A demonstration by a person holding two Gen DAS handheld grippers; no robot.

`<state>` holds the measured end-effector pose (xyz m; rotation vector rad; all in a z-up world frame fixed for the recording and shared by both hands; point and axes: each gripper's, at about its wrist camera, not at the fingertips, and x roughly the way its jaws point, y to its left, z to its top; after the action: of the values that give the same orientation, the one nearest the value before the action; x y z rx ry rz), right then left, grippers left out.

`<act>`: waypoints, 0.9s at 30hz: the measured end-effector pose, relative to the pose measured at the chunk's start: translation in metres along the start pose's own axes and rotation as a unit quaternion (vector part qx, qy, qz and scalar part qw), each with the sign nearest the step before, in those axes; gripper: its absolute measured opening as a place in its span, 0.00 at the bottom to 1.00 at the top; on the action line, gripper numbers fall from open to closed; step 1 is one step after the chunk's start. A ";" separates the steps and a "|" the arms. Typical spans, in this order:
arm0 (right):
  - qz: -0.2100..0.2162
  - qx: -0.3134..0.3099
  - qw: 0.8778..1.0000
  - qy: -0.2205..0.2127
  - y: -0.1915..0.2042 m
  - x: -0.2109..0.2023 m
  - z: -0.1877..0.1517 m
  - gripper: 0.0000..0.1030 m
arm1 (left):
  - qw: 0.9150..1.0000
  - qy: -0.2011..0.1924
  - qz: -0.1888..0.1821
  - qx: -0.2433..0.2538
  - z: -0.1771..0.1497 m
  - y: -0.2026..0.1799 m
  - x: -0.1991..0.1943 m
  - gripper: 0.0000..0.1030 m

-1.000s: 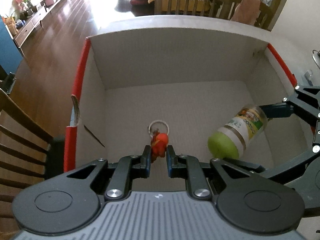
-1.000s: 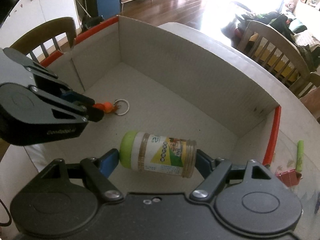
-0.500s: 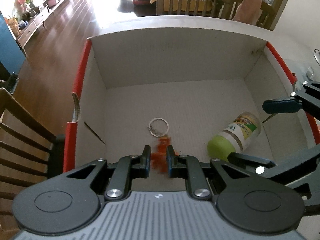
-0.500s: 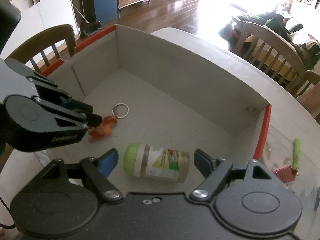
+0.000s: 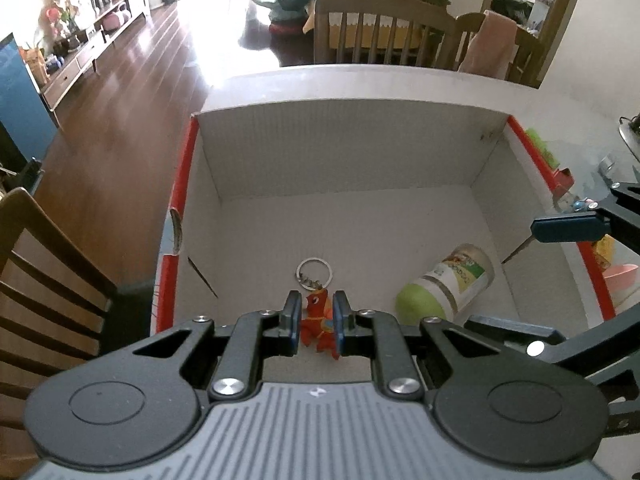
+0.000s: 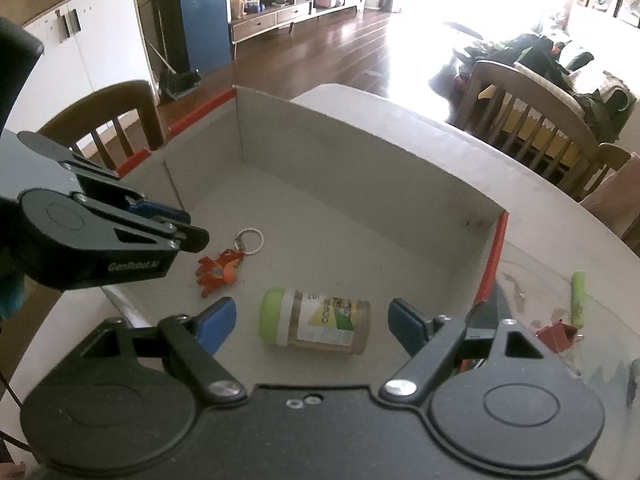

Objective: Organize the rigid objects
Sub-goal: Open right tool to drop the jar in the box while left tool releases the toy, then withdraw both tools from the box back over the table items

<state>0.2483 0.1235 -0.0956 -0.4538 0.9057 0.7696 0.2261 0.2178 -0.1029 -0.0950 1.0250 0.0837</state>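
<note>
A white cardboard box [image 5: 340,148] [image 6: 360,160] with red-taped edges stands on the table. On its floor lie an orange toy keychain [image 5: 318,320] [image 6: 218,270] with a metal ring and a green-lidded jar [image 5: 444,288] [image 6: 316,322] on its side. My left gripper [image 5: 316,304] [image 6: 196,236] hovers above the keychain with its jaws close together. The keychain shows through the gap, but the right wrist view shows it lying free below. My right gripper [image 6: 311,316] is open above the jar, its blue pads [image 6: 218,316] well clear of both ends.
Wooden chairs stand at the box's left [image 5: 48,280] and beyond the table [image 5: 380,28]. On the table right of the box lie a green marker [image 6: 577,300], a red clip [image 6: 556,336] and a pink bowl [image 5: 622,280].
The jar left my right gripper and now lies on the box floor. The keychain dropped from my left gripper onto the floor. Both grippers have risen.
</note>
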 end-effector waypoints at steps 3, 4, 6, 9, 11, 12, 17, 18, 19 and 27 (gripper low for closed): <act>0.001 0.005 1.000 -0.009 -0.001 -0.009 -0.001 0.80 | 1.000 -0.008 0.001 0.002 0.001 -0.002 -0.010 0.15; 0.002 0.006 1.000 -0.011 -0.001 -0.011 -0.001 0.80 | 1.000 -0.011 0.000 0.001 0.001 -0.002 -0.013 0.15; 0.004 0.009 1.000 -0.017 -0.001 -0.017 -0.002 0.80 | 1.000 -0.015 -0.004 0.002 0.001 -0.002 -0.019 0.15; 0.006 0.014 1.000 -0.026 -0.003 -0.027 -0.005 0.80 | 1.000 -0.023 -0.004 0.000 0.001 -0.003 -0.028 0.15; 0.008 0.017 0.999 -0.033 -0.004 -0.034 -0.007 0.80 | 1.000 -0.031 -0.006 0.001 -0.001 -0.006 -0.034 0.15; 0.009 0.017 0.999 -0.037 -0.004 -0.038 -0.008 0.80 | 0.999 -0.034 -0.006 0.002 -0.001 -0.008 -0.038 0.15; 0.018 0.023 0.998 -0.064 -0.006 -0.061 -0.016 0.81 | 0.998 -0.055 -0.013 0.003 -0.001 -0.016 -0.056 0.15; 0.018 0.024 0.997 -0.070 -0.007 -0.065 -0.018 0.81 | 0.998 -0.059 -0.013 0.004 -0.001 -0.017 -0.059 0.15; 0.018 0.025 0.997 -0.075 -0.008 -0.069 -0.019 0.82 | 0.998 -0.063 -0.013 0.005 -0.001 -0.018 -0.063 0.15; 0.026 0.038 0.992 -0.118 -0.020 -0.100 -0.034 0.85 | 0.997 -0.080 -0.022 0.007 -0.004 -0.035 -0.081 0.15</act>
<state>0.2067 0.0486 -0.0307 -0.2666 0.7242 0.8154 0.1851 0.1801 -0.0342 -0.0962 0.8629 0.0431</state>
